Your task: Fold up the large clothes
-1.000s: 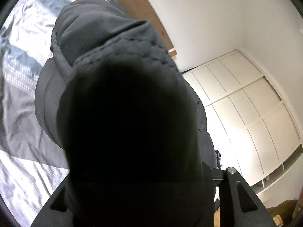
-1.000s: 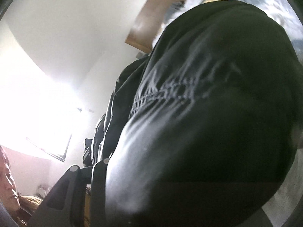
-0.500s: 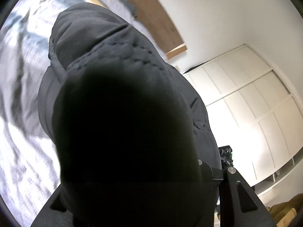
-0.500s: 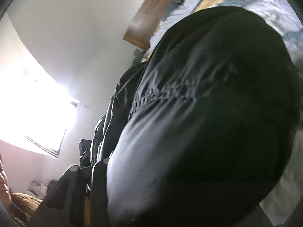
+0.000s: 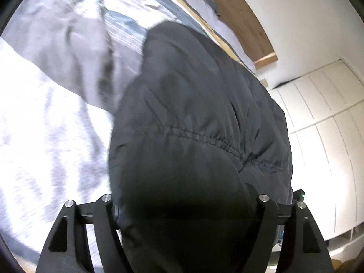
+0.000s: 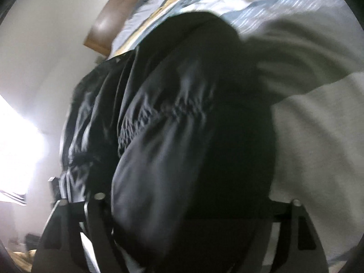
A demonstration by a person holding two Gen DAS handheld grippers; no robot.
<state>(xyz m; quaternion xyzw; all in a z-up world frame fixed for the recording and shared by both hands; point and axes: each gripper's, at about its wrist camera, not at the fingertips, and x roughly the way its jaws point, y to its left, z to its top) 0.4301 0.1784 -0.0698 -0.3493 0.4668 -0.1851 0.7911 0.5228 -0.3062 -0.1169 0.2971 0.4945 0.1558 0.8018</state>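
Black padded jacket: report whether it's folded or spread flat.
Neither can be confirmed. The black padded jacket is bunched in a puffy heap over the bed, filling both wrist views; its full layout is hidden.

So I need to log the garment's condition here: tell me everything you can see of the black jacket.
The black jacket is puffy and quilted, of a smooth, slightly shiny fabric, with a gathered stitched seam across it. It bulges in folds over the bed's pale cover, beside a grey garment. One bunched end sits between the opening jaws of the left gripper, another between the opening jaws of the right gripper.
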